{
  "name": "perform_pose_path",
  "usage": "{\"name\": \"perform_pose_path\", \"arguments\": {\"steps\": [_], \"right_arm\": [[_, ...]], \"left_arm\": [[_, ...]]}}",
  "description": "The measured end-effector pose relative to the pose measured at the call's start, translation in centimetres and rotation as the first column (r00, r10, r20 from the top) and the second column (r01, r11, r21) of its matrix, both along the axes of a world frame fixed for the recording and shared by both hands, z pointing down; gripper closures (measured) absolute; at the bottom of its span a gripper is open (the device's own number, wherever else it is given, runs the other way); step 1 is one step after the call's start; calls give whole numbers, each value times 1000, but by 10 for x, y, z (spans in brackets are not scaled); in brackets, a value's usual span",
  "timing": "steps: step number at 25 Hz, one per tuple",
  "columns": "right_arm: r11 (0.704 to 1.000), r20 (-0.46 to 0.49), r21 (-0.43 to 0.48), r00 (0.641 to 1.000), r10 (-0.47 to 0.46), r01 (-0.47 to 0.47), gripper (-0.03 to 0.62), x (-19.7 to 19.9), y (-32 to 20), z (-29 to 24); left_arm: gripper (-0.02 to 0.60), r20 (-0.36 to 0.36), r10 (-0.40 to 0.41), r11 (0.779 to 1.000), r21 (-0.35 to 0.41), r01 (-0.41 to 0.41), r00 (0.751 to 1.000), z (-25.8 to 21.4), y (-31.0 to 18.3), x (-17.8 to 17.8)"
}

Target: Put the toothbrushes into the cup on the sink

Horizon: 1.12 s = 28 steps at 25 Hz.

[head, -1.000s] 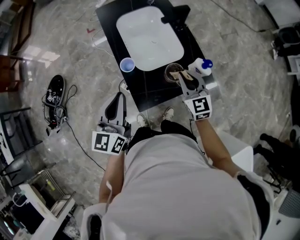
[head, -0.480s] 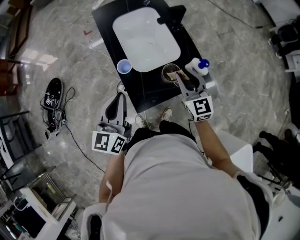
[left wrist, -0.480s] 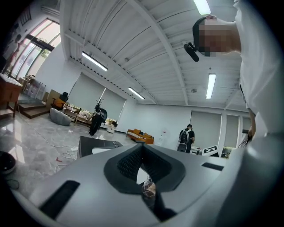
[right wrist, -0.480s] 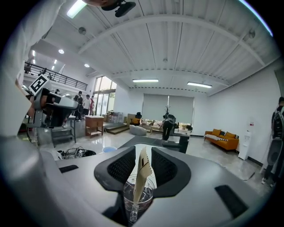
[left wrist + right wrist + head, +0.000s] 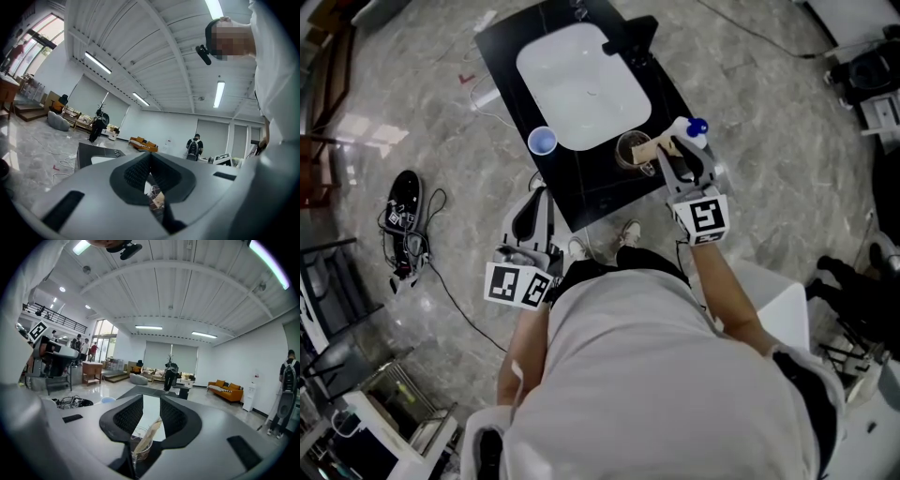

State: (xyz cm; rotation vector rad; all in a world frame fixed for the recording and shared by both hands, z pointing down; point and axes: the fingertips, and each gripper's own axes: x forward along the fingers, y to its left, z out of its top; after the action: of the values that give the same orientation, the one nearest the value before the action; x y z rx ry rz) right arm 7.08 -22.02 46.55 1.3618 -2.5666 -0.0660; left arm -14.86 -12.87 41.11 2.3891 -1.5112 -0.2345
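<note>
A clear cup [image 5: 628, 150] stands on the black sink counter [image 5: 600, 192], near its front right. A tan wrapped toothbrush [image 5: 650, 147] leans in the clear cup [image 5: 139, 448]. My right gripper [image 5: 673, 157] is just right of the cup. In the right gripper view the toothbrush [image 5: 149, 431] rises between the jaws of my right gripper [image 5: 151, 401], which stand a little apart, open. My left gripper [image 5: 534, 199] hangs over the floor off the counter's front left corner. Seen in its own view, the left gripper [image 5: 150, 159] is shut with nothing in it.
A small blue cup [image 5: 542, 141] sits left of the white basin [image 5: 581, 84]. A white bottle with a blue cap [image 5: 689, 129] stands right behind my right gripper. A black tap [image 5: 628, 36] is at the back. A shoe and cables [image 5: 401, 206] lie on the floor.
The head view has drifted, so the counter sits higher and further left. My right gripper stays by the cup with the toothbrush. My left gripper has not moved.
</note>
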Motion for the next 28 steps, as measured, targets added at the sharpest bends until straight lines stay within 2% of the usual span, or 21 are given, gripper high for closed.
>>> {"name": "perform_pose_path", "arguments": {"steps": [5,11,17,22,25,28], "right_arm": [[999,1,19,999,38,-38,477,11,1,-7],[996,36,-33,996,81,-80,477,19,12,2],[991,78,-47,989,128,-124,480,31,19,-9],[991,130,12,983,130,-133,505,34,23,-50],[991,147,78,985,92,-104,513,30,29,-83],[985,123,161,992,42,-61,513,20,38,-114]], "left_arm": [[578,-13,20,1000,6,-20,1000,2,0,2],[578,-2,37,999,5,-37,999,5,1,5],[578,27,5,1000,3,-5,1000,5,3,-6],[578,47,-30,999,21,29,998,0,2,-19],[578,67,-52,998,46,49,996,-8,4,-26],[578,89,-83,994,80,76,993,-17,8,-33]]}}
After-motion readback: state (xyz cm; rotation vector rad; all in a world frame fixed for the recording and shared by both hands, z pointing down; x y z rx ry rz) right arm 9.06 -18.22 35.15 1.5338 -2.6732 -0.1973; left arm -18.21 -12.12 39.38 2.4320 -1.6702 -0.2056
